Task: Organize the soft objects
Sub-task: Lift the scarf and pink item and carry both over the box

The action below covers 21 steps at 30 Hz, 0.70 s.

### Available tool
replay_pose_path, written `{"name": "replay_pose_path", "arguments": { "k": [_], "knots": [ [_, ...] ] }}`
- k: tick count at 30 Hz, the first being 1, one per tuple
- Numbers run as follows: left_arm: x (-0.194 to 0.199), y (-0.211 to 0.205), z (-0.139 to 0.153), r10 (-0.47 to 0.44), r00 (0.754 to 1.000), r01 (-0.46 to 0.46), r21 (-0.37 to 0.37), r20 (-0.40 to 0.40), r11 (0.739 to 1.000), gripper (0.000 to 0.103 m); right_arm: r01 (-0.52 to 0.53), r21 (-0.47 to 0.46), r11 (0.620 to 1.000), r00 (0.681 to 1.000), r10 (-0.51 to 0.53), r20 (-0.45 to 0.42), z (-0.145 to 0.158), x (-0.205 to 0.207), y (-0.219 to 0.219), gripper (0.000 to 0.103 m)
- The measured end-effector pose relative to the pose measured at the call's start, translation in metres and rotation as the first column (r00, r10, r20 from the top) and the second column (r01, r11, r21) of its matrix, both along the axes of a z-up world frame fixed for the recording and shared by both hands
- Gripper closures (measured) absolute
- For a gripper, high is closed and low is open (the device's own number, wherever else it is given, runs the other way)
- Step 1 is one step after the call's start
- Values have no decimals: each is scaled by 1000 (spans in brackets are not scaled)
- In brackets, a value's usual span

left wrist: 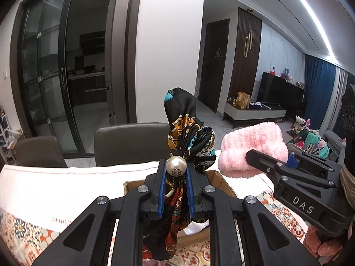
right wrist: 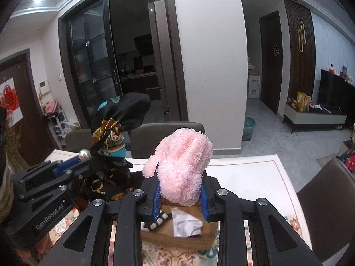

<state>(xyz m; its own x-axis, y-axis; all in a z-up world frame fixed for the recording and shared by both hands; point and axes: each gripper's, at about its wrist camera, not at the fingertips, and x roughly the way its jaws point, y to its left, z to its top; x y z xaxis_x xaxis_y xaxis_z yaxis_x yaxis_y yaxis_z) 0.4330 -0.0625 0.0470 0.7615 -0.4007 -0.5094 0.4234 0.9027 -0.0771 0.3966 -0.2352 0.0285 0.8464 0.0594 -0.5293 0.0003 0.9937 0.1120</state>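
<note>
My left gripper [left wrist: 175, 173] is shut on a black patterned silk scarf [left wrist: 188, 124] gathered by a pearl clip [left wrist: 176, 165]; the scarf stands up above the blue pads and hangs down between the fingers. My right gripper [right wrist: 180, 194] is shut on a fluffy pink cloth [right wrist: 183, 166], held above the table. In the left wrist view the right gripper [left wrist: 255, 157] sits to the right with the pink cloth [left wrist: 253, 148]. Seen from the right wrist, the left gripper [right wrist: 86, 157] holds the scarf [right wrist: 115, 122] at the left. A cardboard box [right wrist: 188, 230] lies below both.
The box [left wrist: 219, 179] holds a white cloth [right wrist: 186, 221] and a black-and-white item [right wrist: 158, 221]. It stands on a patterned tablecloth [left wrist: 26, 230] with a white sheet [left wrist: 66, 181]. Grey chairs [left wrist: 131, 144] stand behind the table; another chair [right wrist: 328, 199] is at right.
</note>
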Motion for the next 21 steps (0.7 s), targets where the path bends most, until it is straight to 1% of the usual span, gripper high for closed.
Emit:
{"name": "replay_pose_path", "arguments": {
  "k": [6, 11, 16, 18, 21],
  "knots": [
    [29, -7, -13, -18, 1000, 18, 4, -23, 1000, 86, 0, -14, 1000, 999, -1, -37, -13, 21, -1, 74],
    [54, -15, -36, -27, 997, 26, -13, -78, 1000, 86, -12, -25, 1000, 996, 10, -93, -33, 40, -2, 74],
    [77, -22, -61, -43, 990, 45, 13, -132, 999, 86, -35, -48, 998, 988, 27, -150, -55, 53, 1, 74],
    [80, -26, -68, -57, 987, 62, 30, -150, 998, 86, -48, -51, 998, 983, 38, -182, -66, 58, 3, 74],
    [79, -30, -84, -75, 982, 90, 75, -175, 993, 86, -61, -53, 997, 975, 48, -216, -80, 62, 3, 74]
  ]
}}
